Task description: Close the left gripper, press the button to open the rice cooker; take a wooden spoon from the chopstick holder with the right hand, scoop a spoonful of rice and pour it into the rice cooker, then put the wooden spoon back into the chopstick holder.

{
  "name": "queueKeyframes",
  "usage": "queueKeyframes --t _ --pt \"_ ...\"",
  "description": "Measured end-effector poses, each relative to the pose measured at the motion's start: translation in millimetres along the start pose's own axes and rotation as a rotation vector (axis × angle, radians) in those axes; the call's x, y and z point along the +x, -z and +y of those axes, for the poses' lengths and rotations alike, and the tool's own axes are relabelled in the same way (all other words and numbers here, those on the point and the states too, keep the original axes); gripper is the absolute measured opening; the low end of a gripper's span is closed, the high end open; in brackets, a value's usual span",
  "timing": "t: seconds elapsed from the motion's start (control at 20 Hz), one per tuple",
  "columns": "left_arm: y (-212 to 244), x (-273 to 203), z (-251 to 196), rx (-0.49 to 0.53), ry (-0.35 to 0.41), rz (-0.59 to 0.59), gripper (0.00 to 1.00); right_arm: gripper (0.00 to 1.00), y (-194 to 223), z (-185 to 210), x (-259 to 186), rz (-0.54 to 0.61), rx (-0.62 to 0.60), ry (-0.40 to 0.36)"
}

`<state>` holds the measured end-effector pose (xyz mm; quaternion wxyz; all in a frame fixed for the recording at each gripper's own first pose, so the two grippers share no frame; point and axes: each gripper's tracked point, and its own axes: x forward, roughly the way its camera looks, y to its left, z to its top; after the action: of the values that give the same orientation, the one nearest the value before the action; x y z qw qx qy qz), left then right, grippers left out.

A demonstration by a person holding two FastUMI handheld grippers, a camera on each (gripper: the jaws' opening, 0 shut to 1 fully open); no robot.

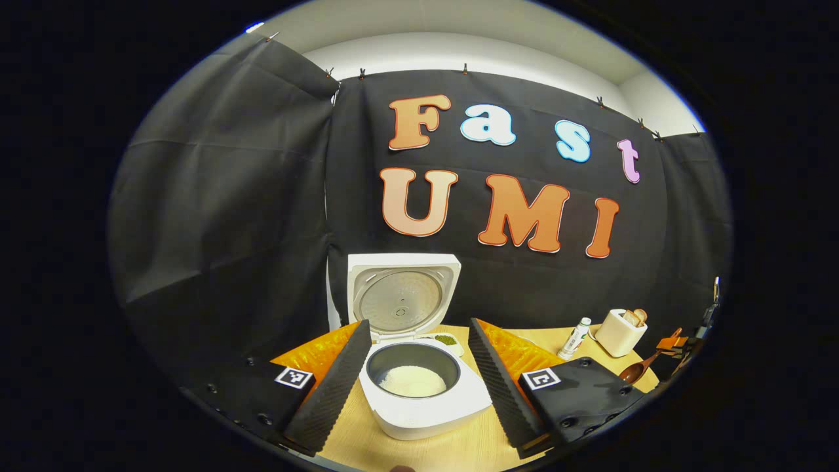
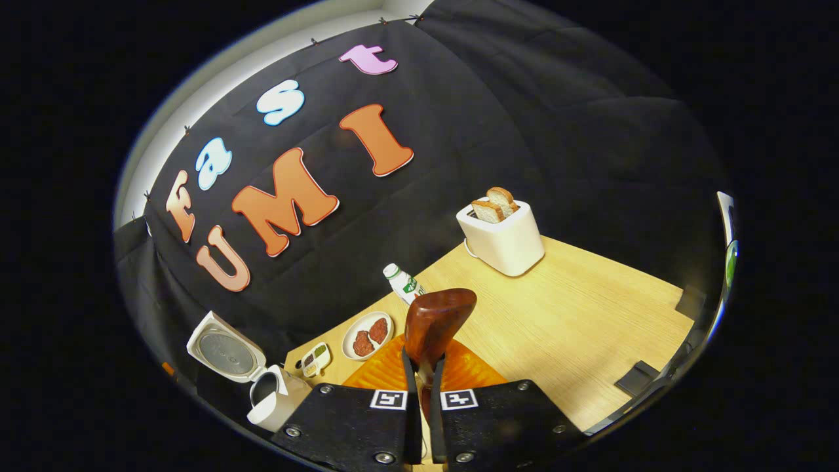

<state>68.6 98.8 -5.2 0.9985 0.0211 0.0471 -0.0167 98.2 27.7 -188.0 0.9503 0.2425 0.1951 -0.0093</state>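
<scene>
L gripper (image 1: 419,373) sits low center of the left gripper view, fingers spread wide apart w/ nothing between them but air; the cooker (image 1: 419,400) shows in the gap, bottom center. Cooker lid (image 1: 401,295) stands up, open, just above the pot. White rice (image 1: 413,380) lies in the pot bottom. Table (image 1: 459,446) is light wood.

R side of that view: toaster (image 1: 619,333) w/ bread in the slots, a small bottle (image 1: 575,338) just left of it. The spoon (image 1: 634,372) bowl shows at lower right, near the frame edge.

Right gripper view: R gripper (image 2: 424,387) at bottom center, fingers nearly together, clamped on the spoon handle; the spoon bowl (image 2: 438,321) rises above the fingertips, mid-frame. Bowl looks empty from this side, can't tell for sure.

Left of the spoon: a plate (image 2: 367,336) w/ two reddish pieces, a small dish (image 2: 314,358) beside it, then the cooker at lower left w/ lid up. The bottle stands just above the spoon, the toaster upper right of center. Chopstick holder can't be made out.
</scene>
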Motion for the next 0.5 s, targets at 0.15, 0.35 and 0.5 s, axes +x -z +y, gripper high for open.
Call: queueKeyframes --t 0.15,0.35,0.5 --pt "-0.3 -8.4 -4.0 0.009 -0.005 -0.001 1.00 0.04 15.6 -11.2 1.0 0.019 -0.003 0.008" --pt "0.1 -17.3 -6.5 0.023 -0.017 -0.001 1.00 0.04 37.4 -28.1 4.5 0.040 -0.060 0.034" --pt "4.3 -22.4 -5.5 0.005 -0.021 0.004 1.00 0.04 49.6 -32.7 10.4 0.055 -0.076 0.032"
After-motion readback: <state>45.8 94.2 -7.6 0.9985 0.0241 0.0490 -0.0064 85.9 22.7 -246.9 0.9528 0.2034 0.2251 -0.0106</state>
